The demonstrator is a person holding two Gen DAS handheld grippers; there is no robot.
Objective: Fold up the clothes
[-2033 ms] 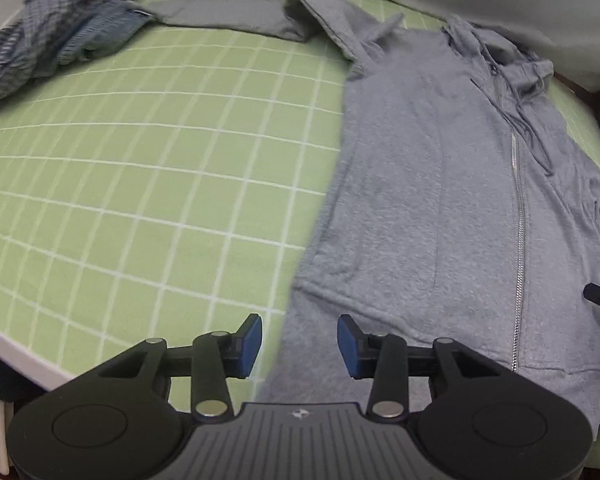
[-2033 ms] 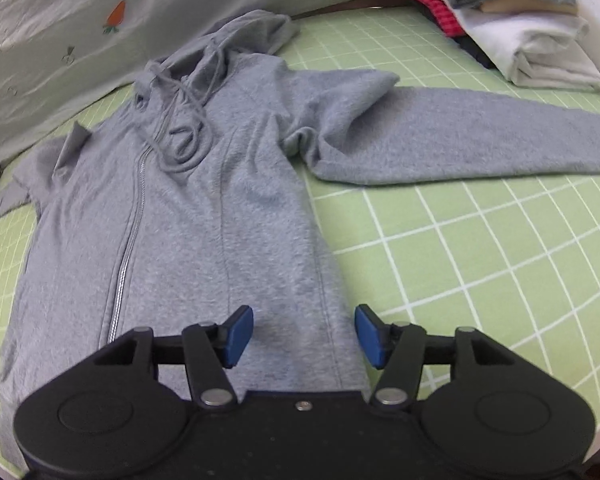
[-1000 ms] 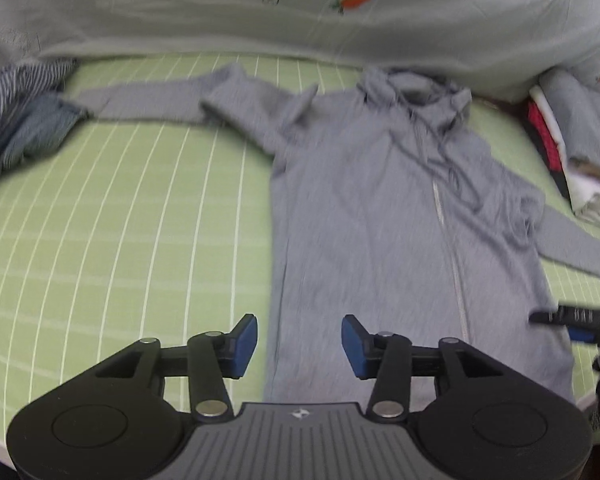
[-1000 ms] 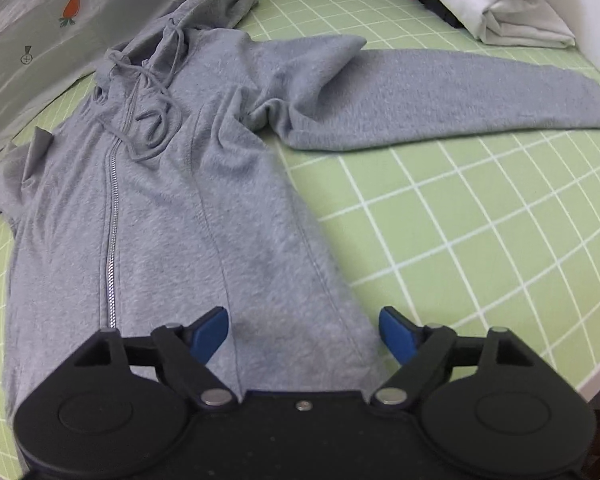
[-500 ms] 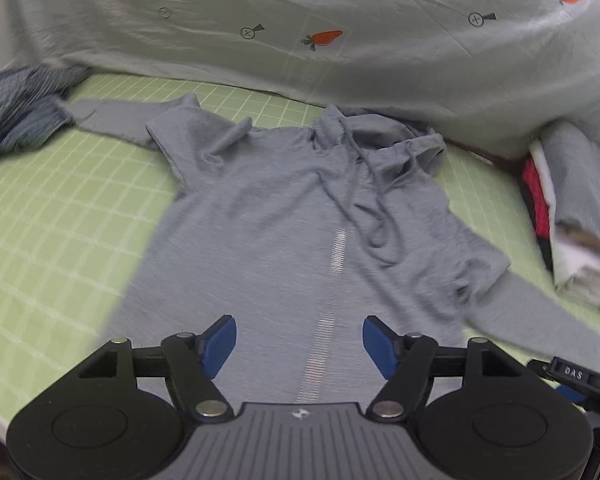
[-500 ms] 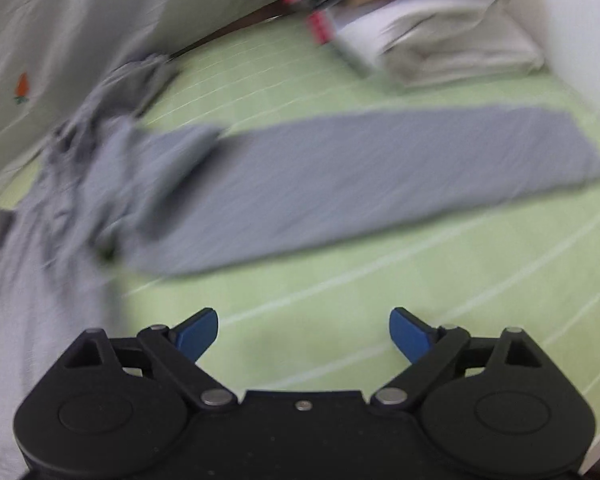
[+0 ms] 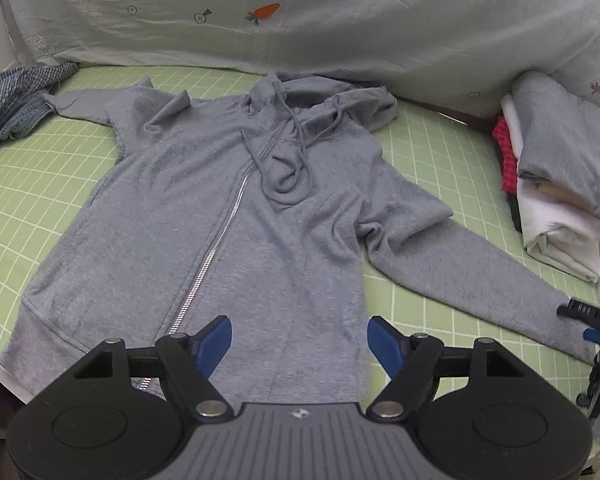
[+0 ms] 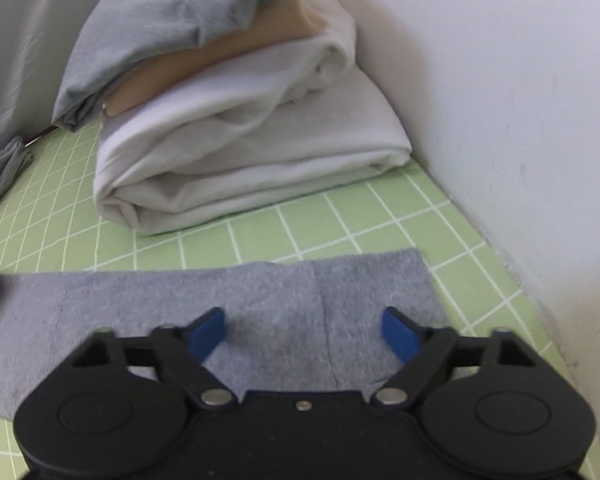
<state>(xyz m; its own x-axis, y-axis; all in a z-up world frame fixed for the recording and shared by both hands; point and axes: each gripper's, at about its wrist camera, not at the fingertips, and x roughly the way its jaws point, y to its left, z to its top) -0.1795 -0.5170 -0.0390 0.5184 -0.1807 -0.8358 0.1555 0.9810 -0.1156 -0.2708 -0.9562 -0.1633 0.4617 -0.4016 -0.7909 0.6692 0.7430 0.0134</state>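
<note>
Since the earlier frames, we had swung our right hand-held gripper (image 8: 302, 330) away from the body of the grey hoodie (image 7: 236, 216) and out to the cuff of its right sleeve (image 8: 260, 312), while our left hand-held gripper (image 7: 300, 340) had drawn back to above the hem. Both were released, with jaws wide apart and nothing between them.

The hoodie lay flat and face up on the green grid mat (image 7: 28, 184) of the counter. Its long axis ran from the hem at the near edge to the hood (image 7: 332, 104) at the far edge. The sleeves stretched sideways, and the right one reached toward the right edge, near the stack of folded clothes (image 8: 236, 160).

We judged the step in hand was to fold this sleeve across the chest. To do it well, we should pinch both layers of the cuff, lift only a little, and carry it inward without dragging the body.
</note>
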